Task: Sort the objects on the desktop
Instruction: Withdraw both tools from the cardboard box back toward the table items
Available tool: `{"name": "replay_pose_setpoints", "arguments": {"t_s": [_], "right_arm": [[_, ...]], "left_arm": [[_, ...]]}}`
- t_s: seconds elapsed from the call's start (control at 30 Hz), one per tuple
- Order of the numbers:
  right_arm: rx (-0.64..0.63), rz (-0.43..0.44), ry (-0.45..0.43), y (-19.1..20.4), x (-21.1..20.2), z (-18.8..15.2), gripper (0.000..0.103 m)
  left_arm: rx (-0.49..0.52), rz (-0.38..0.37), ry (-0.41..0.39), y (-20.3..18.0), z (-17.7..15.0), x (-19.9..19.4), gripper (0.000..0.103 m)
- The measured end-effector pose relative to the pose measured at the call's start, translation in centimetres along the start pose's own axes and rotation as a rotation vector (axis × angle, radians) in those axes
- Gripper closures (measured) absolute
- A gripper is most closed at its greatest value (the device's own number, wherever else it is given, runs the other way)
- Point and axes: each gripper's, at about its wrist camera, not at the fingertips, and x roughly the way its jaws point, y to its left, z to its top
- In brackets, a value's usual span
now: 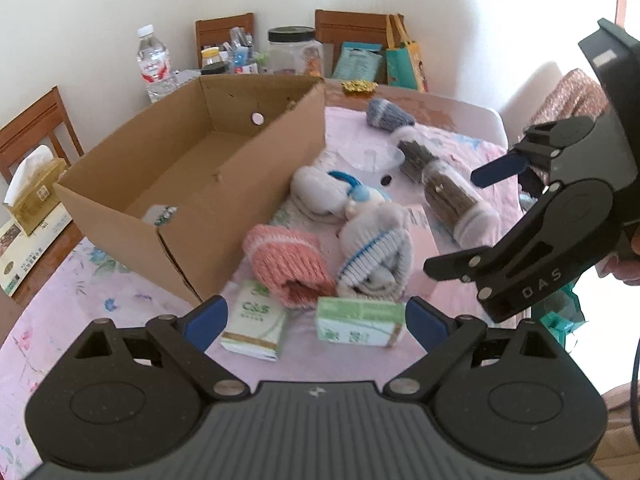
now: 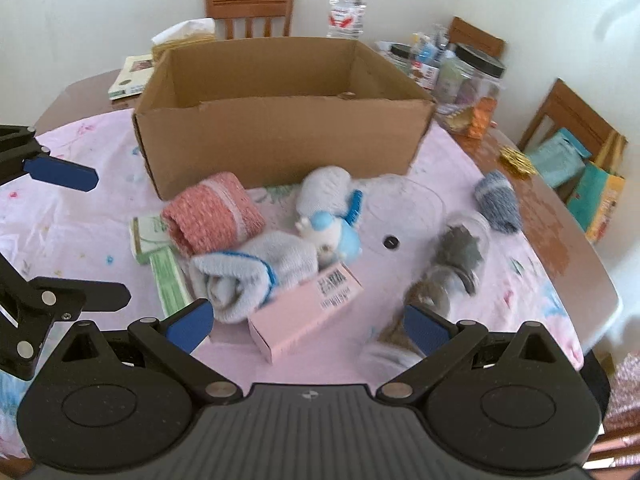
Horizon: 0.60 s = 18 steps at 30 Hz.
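Cardboard box (image 1: 192, 168) at centre-left of the left wrist view, open-topped, standing on the pink floral cloth (image 1: 80, 300) over the tabletop (image 2: 560, 232); one small item (image 1: 162, 216) seen on its floor, otherwise bare cardboard inside. Loose objects heaped just right of the box in that view — pink knitted roll (image 1: 286, 268), white-and-blue striped sock roll (image 1: 376, 256) touching it, blue-and-white plush toy (image 1: 340, 192) behind. Two green-and-white packets (image 1: 256, 326) and (image 1: 360, 320) at lower centre, apart from each other, between the left gripper (image 1: 316, 320) fingers. Left jaws wide apart, holding nothing. Pink carton (image 2: 304, 308) lying flat at lower centre of the right wrist view, sock roll resting against its upper left edge. Clear jar of dark material (image 1: 444, 188) lying on its side at centre-right of the left view; blue-grey knitted piece (image 1: 388, 116) beyond it, well apart from the heap. Right gripper (image 2: 308, 324) jaws wide apart and empty — hovering over the pink carton and the jar's near end. Water bottle (image 1: 154, 64), lidded clear jar (image 1: 294, 50) and tissue box (image 1: 34, 196) around the box's far sides. Wooden chairs (image 1: 224, 36) against the wall.
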Motion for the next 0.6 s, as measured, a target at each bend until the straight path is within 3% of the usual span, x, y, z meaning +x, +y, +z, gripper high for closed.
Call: {"name": "replay_pose_setpoints", "arguments": {"t_s": [0.33, 0.6], "right_arm": [[0.092, -0.028, 0.052, 0.0, 0.2, -3.5, 0.000], [0.113, -0.064, 0.054, -1.0, 0.3, -4.2, 0.000]], "left_arm": [[0.042, -0.037, 0.040, -1.2, -1.1, 2.5, 0.007], [0.093, -0.062, 0.052, -2.3, -1.5, 4.2, 0.008]]}}
